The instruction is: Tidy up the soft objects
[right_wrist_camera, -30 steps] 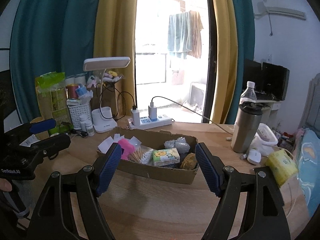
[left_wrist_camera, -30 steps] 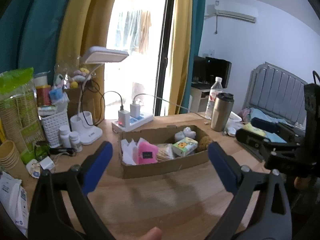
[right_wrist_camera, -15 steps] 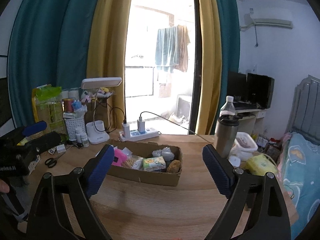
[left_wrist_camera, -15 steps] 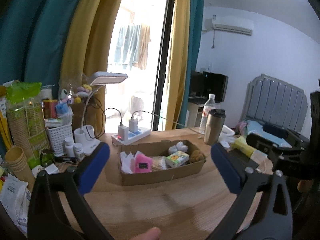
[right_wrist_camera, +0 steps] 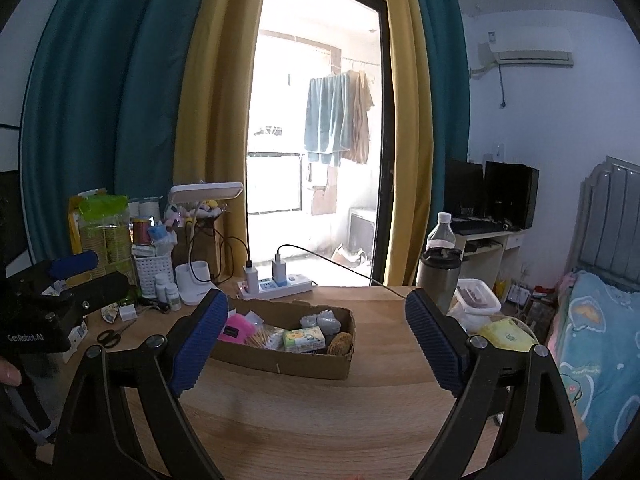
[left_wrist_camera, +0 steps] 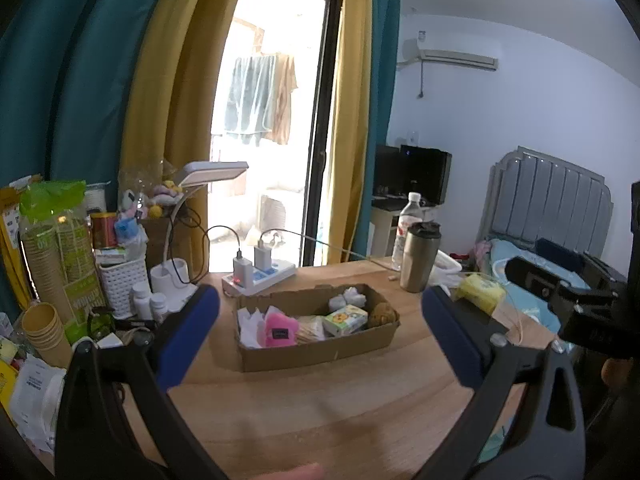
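A shallow cardboard box [left_wrist_camera: 320,354] [right_wrist_camera: 288,362] stands on the wooden table. It holds a pink soft item [left_wrist_camera: 280,330] [right_wrist_camera: 237,328], white tissue [left_wrist_camera: 249,322], a small printed tissue pack [left_wrist_camera: 346,320] [right_wrist_camera: 304,338], a white crumpled piece [left_wrist_camera: 348,300] and a brown sponge [left_wrist_camera: 384,314] [right_wrist_camera: 340,344]. My left gripper [left_wrist_camera: 320,332] is open and empty, well back from the box. My right gripper [right_wrist_camera: 318,340] is open and empty, also back from it. A yellow tissue pack [left_wrist_camera: 480,294] [right_wrist_camera: 506,334] lies right of the box.
A steel tumbler [left_wrist_camera: 418,258] [right_wrist_camera: 438,280] and water bottle [left_wrist_camera: 408,216] stand at the right. A power strip [left_wrist_camera: 260,274], desk lamp [left_wrist_camera: 212,172], white basket [left_wrist_camera: 120,280], pill bottles and paper cups [left_wrist_camera: 40,326] crowd the left. Scissors [right_wrist_camera: 110,334] lie there. A bed [right_wrist_camera: 600,340] is beyond the table's right edge.
Both grippers have pulled back and risen away from the box, which now looks smaller and farther. Both stay open and empty.
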Motion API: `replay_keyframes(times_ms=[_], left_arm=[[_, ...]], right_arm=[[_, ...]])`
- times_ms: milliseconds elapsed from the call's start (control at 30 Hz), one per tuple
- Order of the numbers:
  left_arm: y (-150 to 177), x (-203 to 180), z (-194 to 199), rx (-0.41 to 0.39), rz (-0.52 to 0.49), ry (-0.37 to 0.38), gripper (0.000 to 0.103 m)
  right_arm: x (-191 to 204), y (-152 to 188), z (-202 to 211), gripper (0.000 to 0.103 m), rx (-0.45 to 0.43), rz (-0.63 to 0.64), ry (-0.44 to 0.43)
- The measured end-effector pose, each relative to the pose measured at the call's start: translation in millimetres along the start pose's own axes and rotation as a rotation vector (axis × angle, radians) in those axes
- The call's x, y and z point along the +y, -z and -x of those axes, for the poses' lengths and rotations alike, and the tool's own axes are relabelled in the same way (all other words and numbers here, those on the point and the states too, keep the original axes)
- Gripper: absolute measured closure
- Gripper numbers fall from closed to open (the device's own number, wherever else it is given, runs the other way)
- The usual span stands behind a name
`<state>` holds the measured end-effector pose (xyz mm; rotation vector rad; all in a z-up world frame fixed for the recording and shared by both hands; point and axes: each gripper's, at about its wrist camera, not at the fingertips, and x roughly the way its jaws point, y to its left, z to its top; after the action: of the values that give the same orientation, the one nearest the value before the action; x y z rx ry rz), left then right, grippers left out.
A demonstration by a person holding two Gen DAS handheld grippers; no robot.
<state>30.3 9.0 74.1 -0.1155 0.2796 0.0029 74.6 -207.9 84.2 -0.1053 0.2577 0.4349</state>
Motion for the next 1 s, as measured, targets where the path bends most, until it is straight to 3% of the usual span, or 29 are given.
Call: replay_keyframes(times_ms=[1000], left_arm=[[3.0, -13.0, 2.8, 0.013, -0.028, 0.017, 0.001]], right_arm=[[-5.9, 2.9, 2.3, 0.011, 0.009, -0.013, 0.008]])
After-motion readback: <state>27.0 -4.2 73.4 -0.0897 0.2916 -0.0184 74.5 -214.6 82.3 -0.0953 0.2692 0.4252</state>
